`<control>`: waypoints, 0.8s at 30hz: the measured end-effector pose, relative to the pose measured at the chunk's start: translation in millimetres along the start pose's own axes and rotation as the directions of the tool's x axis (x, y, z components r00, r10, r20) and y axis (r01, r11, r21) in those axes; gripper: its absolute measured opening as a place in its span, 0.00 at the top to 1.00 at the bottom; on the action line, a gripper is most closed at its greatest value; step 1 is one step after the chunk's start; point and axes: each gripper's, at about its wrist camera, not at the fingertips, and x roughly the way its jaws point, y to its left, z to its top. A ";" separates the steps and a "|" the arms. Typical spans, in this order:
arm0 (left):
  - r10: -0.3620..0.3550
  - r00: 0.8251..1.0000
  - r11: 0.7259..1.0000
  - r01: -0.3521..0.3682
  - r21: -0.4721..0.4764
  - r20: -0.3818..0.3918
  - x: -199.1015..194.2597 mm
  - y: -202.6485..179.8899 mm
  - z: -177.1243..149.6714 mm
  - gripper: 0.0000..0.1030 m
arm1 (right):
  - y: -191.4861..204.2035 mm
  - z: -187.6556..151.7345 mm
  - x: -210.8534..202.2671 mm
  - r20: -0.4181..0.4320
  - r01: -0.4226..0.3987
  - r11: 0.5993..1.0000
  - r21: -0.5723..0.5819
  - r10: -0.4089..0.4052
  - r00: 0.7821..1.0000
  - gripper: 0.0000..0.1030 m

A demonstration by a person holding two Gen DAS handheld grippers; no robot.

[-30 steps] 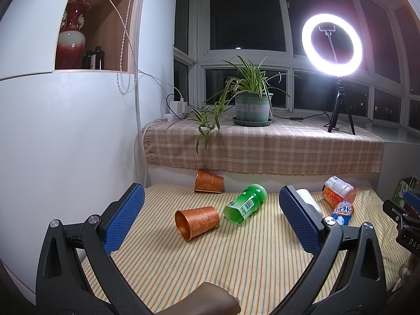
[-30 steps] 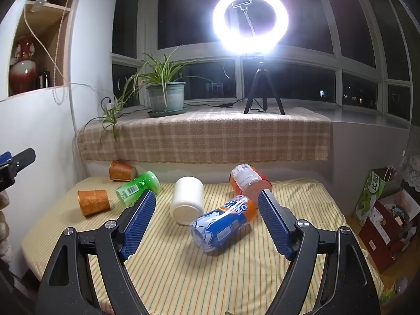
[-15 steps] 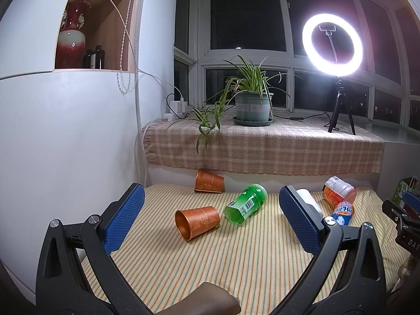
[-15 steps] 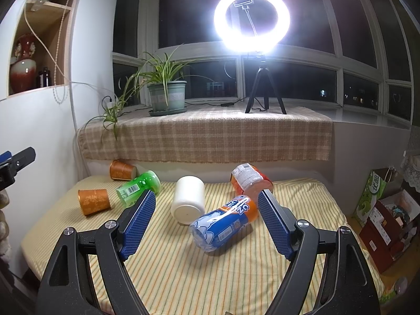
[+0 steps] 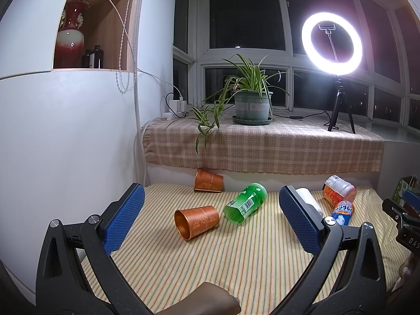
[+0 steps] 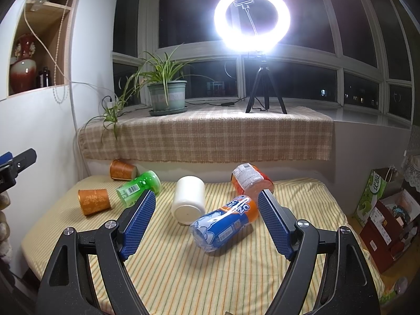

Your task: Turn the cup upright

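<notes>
Two copper cups are seen lying on the striped cloth [image 5: 236, 270]; the nearer copper cup [image 5: 197, 221] is found ahead of the wide-open, empty left gripper [image 5: 210, 219], its long axis crosswise, mouth turned leftward. Embossed patterning is shown. The right gripper [image 6: 206, 223] is likewise spread, farther off.

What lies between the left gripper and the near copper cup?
Only bare striped cloth lies between the open left gripper and the near copper cup, shown in the left wrist view.
</notes>
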 end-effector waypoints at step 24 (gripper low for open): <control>0.003 1.000 1.000 -0.003 -0.002 -0.008 7.2 3.8 0.9 0.00 | 11.1 -2.1 5.5 -0.009 -0.011 1.000 -0.006 0.011 1.000 0.22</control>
